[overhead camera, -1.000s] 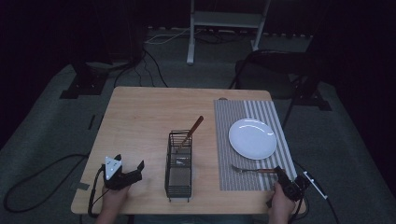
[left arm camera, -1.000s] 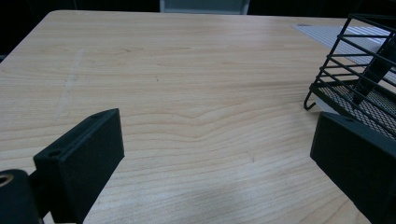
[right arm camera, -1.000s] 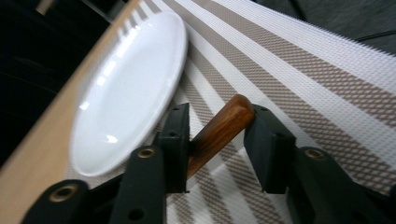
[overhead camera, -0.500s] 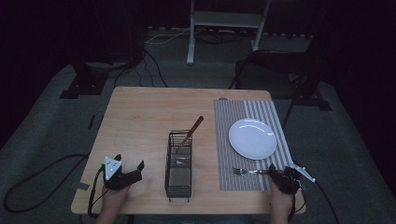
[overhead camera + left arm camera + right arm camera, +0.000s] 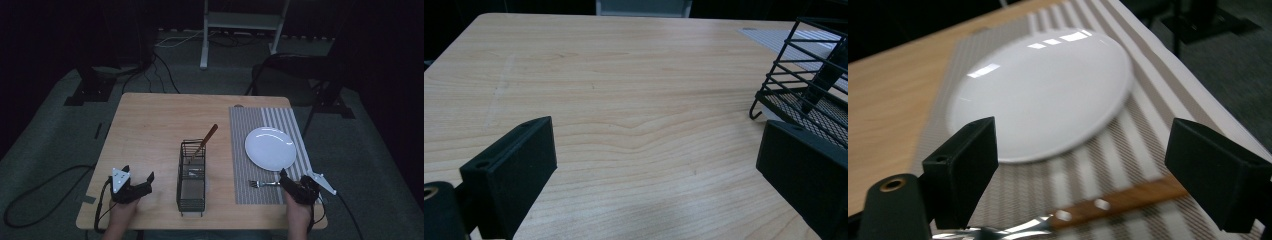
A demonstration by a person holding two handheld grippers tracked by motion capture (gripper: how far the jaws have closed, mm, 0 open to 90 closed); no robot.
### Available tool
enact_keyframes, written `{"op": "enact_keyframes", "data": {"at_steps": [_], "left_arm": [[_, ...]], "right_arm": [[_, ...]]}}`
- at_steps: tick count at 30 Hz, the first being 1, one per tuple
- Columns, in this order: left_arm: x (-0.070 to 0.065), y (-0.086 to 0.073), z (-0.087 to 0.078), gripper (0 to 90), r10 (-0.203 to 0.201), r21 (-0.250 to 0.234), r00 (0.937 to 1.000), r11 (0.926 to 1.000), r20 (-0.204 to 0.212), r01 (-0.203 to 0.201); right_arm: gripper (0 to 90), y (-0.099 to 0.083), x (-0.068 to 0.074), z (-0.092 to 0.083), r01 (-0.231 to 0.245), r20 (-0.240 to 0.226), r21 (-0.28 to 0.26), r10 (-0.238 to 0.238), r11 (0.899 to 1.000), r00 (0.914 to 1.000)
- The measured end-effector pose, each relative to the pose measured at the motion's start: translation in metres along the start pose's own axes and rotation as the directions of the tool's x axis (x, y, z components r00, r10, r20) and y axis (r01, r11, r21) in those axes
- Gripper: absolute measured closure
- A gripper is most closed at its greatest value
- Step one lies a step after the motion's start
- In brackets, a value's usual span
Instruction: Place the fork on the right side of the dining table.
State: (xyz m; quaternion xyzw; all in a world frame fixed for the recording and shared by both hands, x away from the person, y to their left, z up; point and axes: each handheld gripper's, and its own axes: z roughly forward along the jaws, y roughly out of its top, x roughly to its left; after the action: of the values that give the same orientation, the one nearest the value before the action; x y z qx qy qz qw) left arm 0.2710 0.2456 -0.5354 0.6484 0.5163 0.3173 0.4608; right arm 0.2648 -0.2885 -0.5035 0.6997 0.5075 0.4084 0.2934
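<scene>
My right gripper (image 5: 1083, 165) stands with its jaws wide apart and grips nothing. It hovers low over the near edge of the grey-and-white striped placemat (image 5: 241, 150). Between the jaws, in the right gripper view, lies the wooden-handled metal fork (image 5: 1108, 202); its riveted handle runs across the gap and its tines point towards my left. In the high view the fork (image 5: 263, 183) lies flat on the placemat, just in front of the round white plate (image 5: 270, 148) and apart from it.

My left gripper (image 5: 141, 182) also stands fully open and empty. It rests near the front left part of the light wooden desk (image 5: 150, 130), beside the black wire cutlery basket (image 5: 192, 176) but clear of it.

Step in hand, as I judge it: approach to the fork, with the grasp not yet made. The next move calls for lowering the right gripper until both jaws flank the handle, then closing on the wood. The fork lies flat, so a low, level approach is needed; otherwise the jaws may push it along the mat.

Count:
- Forks on the placemat: one.
- Plates: one.
- Placemats: one.
- Baskets: one.
- Brown-handled utensils (image 5: 206, 140) leaning upright in the basket: one; its type cannot be determined.
</scene>
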Motion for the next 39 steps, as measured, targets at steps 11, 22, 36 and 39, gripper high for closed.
{"op": "enact_keyframes", "data": {"at_steps": [11, 22, 36, 39], "left_arm": [[0.000, 0.001, 0.000, 2.7, -0.007, -0.001, 0.9999, 1.0000, 0.013, 0.007], [0.001, 0.001, 0.000, 2.8, -0.015, 0.013, 0.9996, 0.9998, 0.023, 0.015], [0.001, 0.002, -0.002, 2.8, -0.010, -0.003, 0.9997, 0.9999, 0.020, 0.010], [0.002, 0.003, -0.005, 2.8, -0.016, -0.020, 0.9996, 0.9997, 0.022, 0.016]], "right_arm": [[11.9, 0.026, 0.062, -0.019, 0.066, -0.182, -0.083, -0.081, 0.994, 0.9799], [12.0, 0.047, 0.120, -0.014, 0.102, -0.319, -0.115, -0.134, 0.988, 0.9381], [13.5, 0.061, 0.190, 0.006, 0.133, -0.427, -0.113, -0.169, 0.985, 0.8884], [13.7, 0.060, 0.200, 0.012, 0.128, -0.430, -0.107, -0.162, 0.986, 0.8884]]}}
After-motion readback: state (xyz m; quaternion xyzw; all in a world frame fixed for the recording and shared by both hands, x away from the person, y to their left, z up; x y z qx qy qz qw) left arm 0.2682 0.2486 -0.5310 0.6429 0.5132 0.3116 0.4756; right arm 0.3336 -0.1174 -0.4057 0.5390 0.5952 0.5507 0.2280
